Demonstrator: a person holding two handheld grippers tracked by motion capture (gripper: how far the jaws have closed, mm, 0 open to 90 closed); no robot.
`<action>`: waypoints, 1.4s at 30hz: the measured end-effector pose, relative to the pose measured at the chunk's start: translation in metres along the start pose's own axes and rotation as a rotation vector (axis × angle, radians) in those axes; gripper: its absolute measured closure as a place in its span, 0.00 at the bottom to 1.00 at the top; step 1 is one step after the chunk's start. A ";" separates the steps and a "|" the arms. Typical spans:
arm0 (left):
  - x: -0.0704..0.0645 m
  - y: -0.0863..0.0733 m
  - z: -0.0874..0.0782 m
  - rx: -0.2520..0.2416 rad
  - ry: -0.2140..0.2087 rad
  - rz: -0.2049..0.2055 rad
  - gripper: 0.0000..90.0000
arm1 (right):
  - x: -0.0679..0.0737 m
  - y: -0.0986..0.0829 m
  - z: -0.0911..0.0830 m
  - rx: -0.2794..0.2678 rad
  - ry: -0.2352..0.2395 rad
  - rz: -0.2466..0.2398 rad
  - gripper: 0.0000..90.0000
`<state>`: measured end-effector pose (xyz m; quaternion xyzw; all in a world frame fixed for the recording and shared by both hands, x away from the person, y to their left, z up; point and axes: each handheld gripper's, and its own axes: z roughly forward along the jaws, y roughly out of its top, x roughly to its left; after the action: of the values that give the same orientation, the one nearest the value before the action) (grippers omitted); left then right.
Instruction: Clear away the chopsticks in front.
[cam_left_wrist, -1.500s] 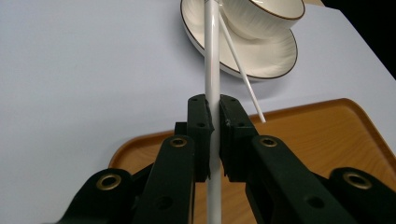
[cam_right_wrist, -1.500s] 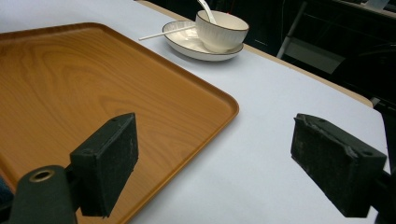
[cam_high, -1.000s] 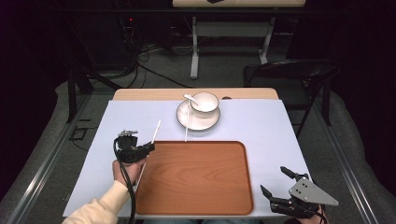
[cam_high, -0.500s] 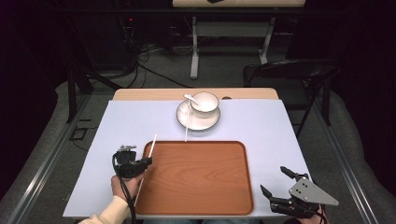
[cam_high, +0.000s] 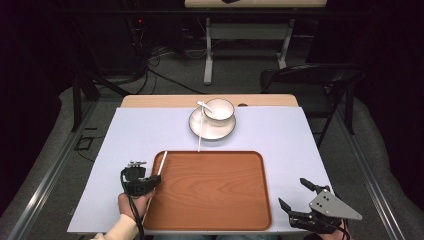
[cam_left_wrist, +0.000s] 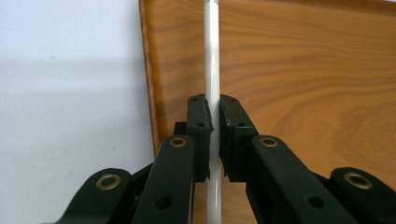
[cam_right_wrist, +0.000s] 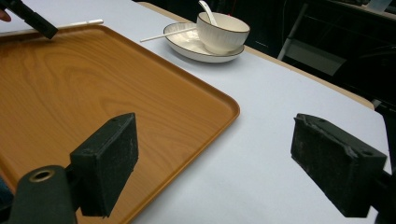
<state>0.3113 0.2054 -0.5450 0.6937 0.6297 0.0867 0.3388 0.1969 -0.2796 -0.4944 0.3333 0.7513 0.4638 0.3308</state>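
Observation:
My left gripper is shut on a thin white chopstick and holds it just over the left rim of the brown wooden tray. The stick runs along that rim. A second white chopstick leans on the white saucer behind the tray. On the saucer stands a white bowl with a spoon in it. My right gripper stays open at the tray's near right corner, holding nothing.
A pale blue mat covers the table. Behind the table stand a black chair and a table frame on the dark floor. In the right gripper view the left gripper shows at the top left with the held chopstick.
My left gripper has drawn back toward the table's near edge, carrying the chopstick along the tray's left rim. The right gripper has stayed still.

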 end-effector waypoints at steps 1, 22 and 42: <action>0.000 0.000 0.001 0.003 0.004 0.001 0.93 | 0.000 0.000 0.000 0.000 0.000 0.000 0.16; -0.003 -0.004 0.000 0.029 0.027 0.052 0.88 | 0.000 0.000 0.000 -0.001 -0.001 0.002 0.16; -0.003 0.032 -0.025 -0.029 -0.083 0.182 0.21 | 0.000 0.000 0.000 0.000 -0.001 -0.003 0.16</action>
<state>0.3232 0.2121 -0.5071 0.7460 0.5480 0.0974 0.3655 0.1972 -0.2792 -0.4944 0.3324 0.7517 0.4630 0.3318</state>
